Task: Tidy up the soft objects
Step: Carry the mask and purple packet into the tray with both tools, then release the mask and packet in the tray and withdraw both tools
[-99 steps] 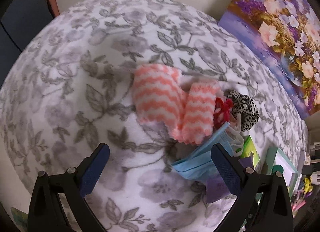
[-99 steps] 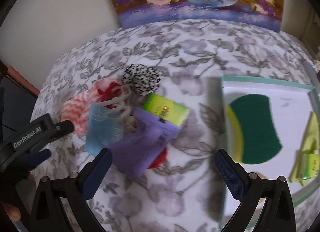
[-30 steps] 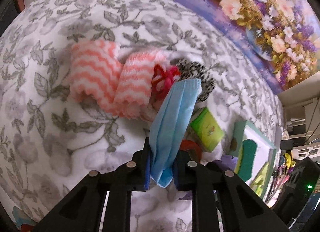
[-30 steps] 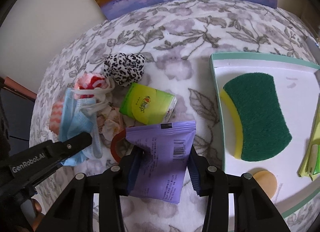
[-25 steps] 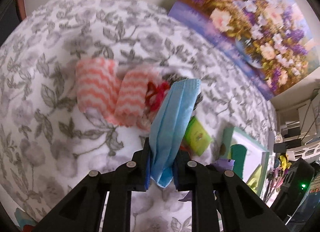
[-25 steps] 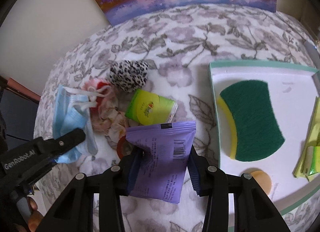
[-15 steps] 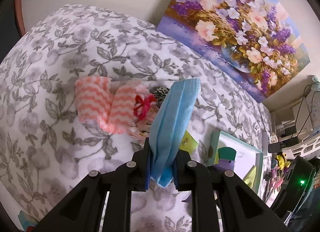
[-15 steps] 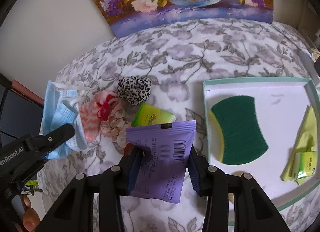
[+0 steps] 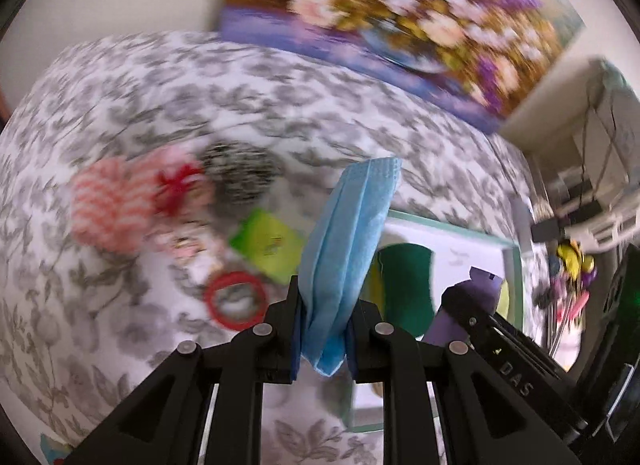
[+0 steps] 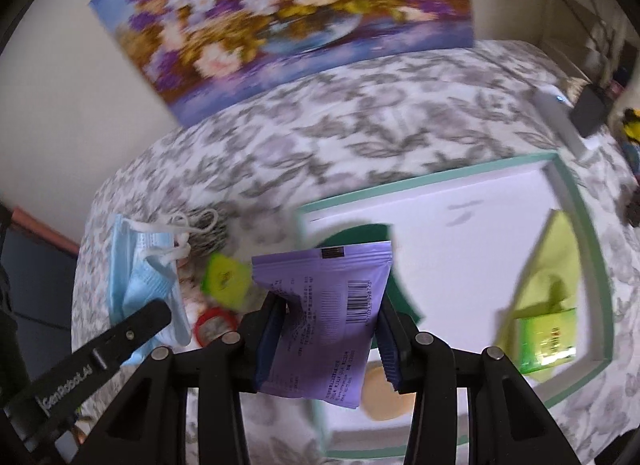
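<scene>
My left gripper (image 9: 323, 329) is shut on a folded blue face mask (image 9: 348, 249) that stands up between its pads, lifted above the floral cloth. In the right wrist view the same mask (image 10: 136, 265) hangs at the left with its white ear loops. My right gripper (image 10: 330, 329) is shut on a purple packet (image 10: 324, 313) with a barcode, held over the left rim of the white tray (image 10: 460, 225). On the cloth lie a pink-and-white zigzag cloth (image 9: 112, 205), a spotted scrunchie (image 9: 240, 173), a green packet (image 9: 268, 245) and a red ring (image 9: 236, 301).
The tray with its teal rim (image 9: 452, 225) holds a green sponge (image 9: 404, 289), a yellow-green cloth (image 10: 548, 265) with a green packet (image 10: 548, 333), and a tan disc (image 10: 384, 397). A flower painting (image 10: 288, 21) leans on the back wall. Clutter (image 9: 572, 261) stands at the right.
Both grippers have risen and swung right toward the tray, each keeping its hold. The mask and purple packet now hang near the tray's left rim; the pile is left behind.
</scene>
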{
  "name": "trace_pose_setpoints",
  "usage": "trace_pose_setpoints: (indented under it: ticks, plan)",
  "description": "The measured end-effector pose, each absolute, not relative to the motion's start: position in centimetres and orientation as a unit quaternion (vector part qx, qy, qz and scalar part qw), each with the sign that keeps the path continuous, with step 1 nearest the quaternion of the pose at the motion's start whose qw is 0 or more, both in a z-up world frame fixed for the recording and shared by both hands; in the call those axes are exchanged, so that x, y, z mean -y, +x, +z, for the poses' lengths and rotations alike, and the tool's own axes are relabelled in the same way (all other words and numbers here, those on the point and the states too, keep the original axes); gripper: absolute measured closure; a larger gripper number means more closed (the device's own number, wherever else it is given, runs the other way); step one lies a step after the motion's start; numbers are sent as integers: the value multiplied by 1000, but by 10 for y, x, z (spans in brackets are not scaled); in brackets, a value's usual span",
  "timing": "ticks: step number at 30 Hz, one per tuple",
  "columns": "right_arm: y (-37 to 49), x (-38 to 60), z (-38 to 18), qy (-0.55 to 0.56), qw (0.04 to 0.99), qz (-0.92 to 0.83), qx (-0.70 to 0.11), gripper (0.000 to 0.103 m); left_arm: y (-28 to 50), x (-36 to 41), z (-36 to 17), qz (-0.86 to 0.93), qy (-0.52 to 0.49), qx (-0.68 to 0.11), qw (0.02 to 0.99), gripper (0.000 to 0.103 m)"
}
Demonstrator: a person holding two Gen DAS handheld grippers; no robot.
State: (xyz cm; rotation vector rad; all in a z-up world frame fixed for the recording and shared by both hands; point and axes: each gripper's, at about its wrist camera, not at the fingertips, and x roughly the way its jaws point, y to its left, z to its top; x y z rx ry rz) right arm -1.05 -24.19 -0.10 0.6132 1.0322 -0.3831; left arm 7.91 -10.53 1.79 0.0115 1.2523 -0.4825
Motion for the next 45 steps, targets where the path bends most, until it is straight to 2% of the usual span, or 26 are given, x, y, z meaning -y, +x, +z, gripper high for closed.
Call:
trace_pose_setpoints:
  ticks: [14, 27, 30, 32, 34, 37, 40, 41, 43, 45]
  plan:
    - [-77, 352, -13, 307, 772, -296, -471, 57, 40, 232, -14, -318, 78, -575, 750, 85]
    - [-101, 387, -26, 319, 757, -325, -468, 57, 26, 261, -33, -338, 106, -573, 739, 84]
    - [-99, 385, -25, 316, 759, -321, -469, 56, 27, 261, -30, -338, 111, -570, 741, 78]
    - [-99, 384, -24, 313, 760, -322, -469, 55, 28, 260, -29, -333, 111, -571, 742, 62]
    - [-98, 384, -23, 308, 760, -325, -471, 54, 31, 257, -28, -327, 108, -572, 745, 56]
    - [-99, 384, -24, 309, 759, -323, -473, 46, 37, 251, -27, -315, 99, -577, 747, 55]
    - [-98, 383, -25, 305, 759, -320, -477, 42, 45, 242, -30, -288, 94, -586, 752, 43]
    - [-97, 382, -25, 302, 759, -320, -480, 37, 47, 240, -30, -280, 96, -586, 754, 41]
    - [-95, 381, -27, 295, 758, -323, -483, 27, 50, 236, -33, -263, 102, -586, 759, 41]
    - [-95, 380, -28, 290, 758, -324, -487, 25, 54, 230, -36, -248, 102, -589, 763, 39]
